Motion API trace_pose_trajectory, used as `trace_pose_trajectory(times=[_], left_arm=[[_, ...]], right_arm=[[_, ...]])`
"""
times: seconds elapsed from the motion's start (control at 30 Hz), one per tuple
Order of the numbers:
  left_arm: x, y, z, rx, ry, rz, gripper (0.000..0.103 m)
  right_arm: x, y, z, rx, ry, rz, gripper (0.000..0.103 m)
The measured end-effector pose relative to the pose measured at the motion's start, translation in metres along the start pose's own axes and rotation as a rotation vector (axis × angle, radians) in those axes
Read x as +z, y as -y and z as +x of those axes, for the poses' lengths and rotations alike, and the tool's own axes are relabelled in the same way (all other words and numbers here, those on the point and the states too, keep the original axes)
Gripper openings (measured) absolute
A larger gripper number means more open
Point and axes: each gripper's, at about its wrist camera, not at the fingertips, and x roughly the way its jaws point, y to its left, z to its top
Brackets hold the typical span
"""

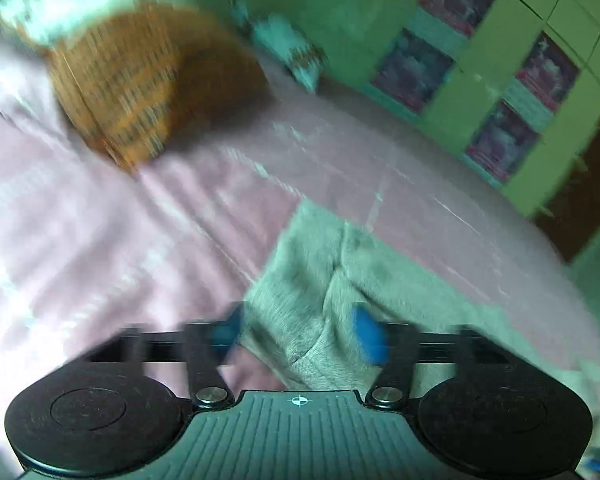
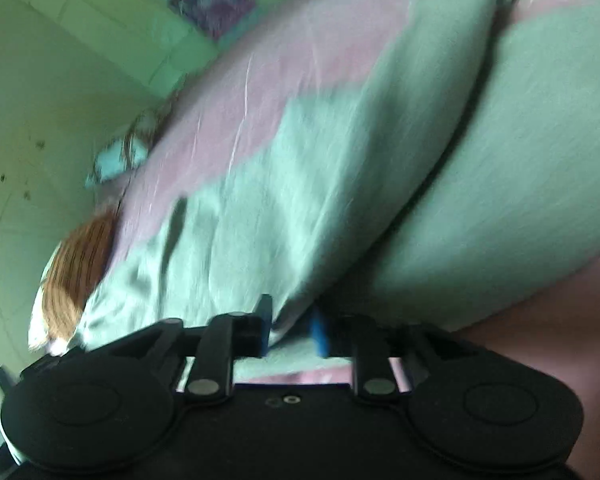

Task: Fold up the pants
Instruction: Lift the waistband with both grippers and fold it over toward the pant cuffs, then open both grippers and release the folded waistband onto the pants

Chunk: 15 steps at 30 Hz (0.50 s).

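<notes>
Pale grey-green pants (image 1: pixel 320 280) lie on a pink bed sheet (image 1: pixel 100 240). In the left wrist view my left gripper (image 1: pixel 300 332) has its blue pads (image 1: pixel 368 332) wide apart, with a fold of the pants' cloth between them. In the right wrist view the pants (image 2: pixel 320 168) stretch away with both legs spread; my right gripper (image 2: pixel 292 332) has its blue pads (image 2: pixel 319 334) close together on an edge of the cloth, lifting it. Both views are motion-blurred.
An orange patterned pillow (image 1: pixel 140 88) lies at the head of the bed; it also shows in the right wrist view (image 2: pixel 80 276). A small teal pillow (image 1: pixel 288 48) lies beyond it. A green wardrobe (image 1: pixel 500 80) with picture panels stands beside the bed.
</notes>
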Motion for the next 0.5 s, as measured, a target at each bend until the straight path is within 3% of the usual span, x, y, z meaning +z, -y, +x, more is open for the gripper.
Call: trace_pose_trajectory(times=[0.1, 0.17, 0.33, 0.43, 0.5], left_arm=[[-0.011, 0.038, -0.024, 0.011, 0.029, 0.086, 0.077], [-0.024, 0.078, -0.032, -0.023, 0.023, 0.175, 0.077], [-0.066, 0.167, -0.013, 0.041, -0.099, 0.349, 0.078], [-0.087, 0.196, -0.012, 0.031, -0.139, 0.35, 0.078], [-0.1, 0.205, -0.011, 0.059, -0.175, 0.352, 0.087]], right_arm=[[0.01, 0.005, -0.028, -0.022, 0.08, -0.026, 0.016], [0.02, 0.005, -0.033, -0.069, 0.106, -0.075, 0.015], [0.052, -0.014, -0.006, -0.181, 0.135, -0.145, 0.016], [0.067, -0.02, 0.007, -0.241, 0.127, -0.183, 0.017], [0.069, -0.024, 0.018, -0.289, 0.103, -0.227, 0.019]])
